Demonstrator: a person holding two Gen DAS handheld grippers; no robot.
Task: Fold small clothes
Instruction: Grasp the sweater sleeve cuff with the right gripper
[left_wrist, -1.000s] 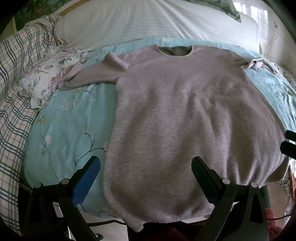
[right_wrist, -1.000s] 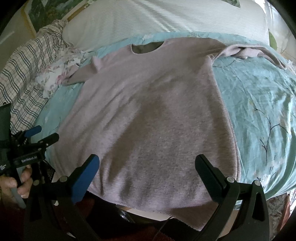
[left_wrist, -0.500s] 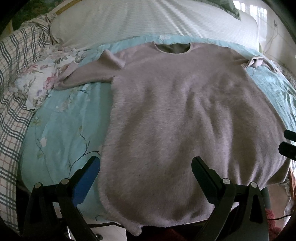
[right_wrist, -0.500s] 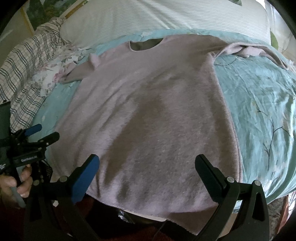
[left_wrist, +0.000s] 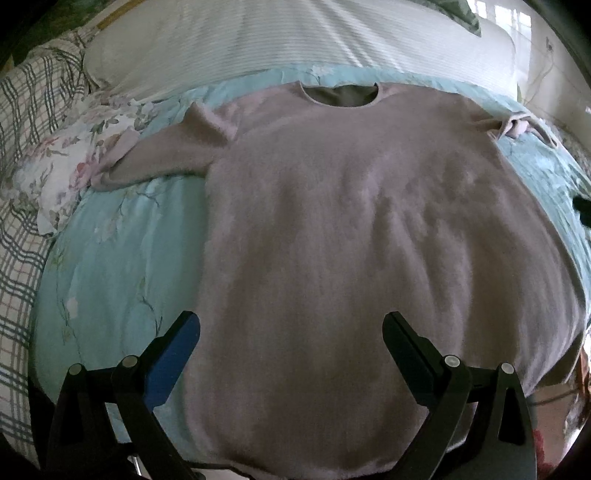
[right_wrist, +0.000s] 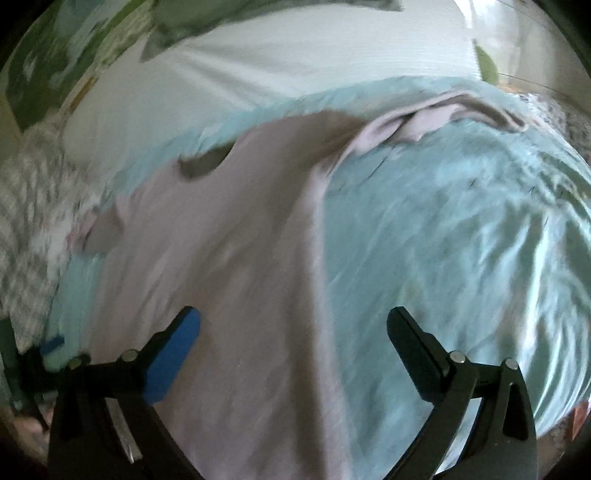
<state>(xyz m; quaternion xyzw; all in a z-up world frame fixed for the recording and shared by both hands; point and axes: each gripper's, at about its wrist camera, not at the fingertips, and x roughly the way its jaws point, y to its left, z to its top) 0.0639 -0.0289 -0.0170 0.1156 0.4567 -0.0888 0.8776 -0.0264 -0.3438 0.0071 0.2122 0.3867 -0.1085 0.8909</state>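
We've got the pink sweater (left_wrist: 369, 240) spread flat on the bed (left_wrist: 122, 258), ready for folding; left gripper (left_wrist: 291, 325) and right gripper (right_wrist: 293, 321) hover, jaws wide, empty.

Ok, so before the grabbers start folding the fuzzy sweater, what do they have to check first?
1. Sweater lies spread flat on the blue quilt, neck hole away from the grippers: ok.
2. Left gripper is open and holds nothing, ready to grab: ok.
3. Right gripper is open and holds nothing: ok.
4. Left sleeve is laid out straight: not ok, its end rests on the flowery cloth.
5. Right sleeve is smooth: not ok, it looks bunched up.
6. Right wrist view is sharp enough to aim: not ok, it is blurred.
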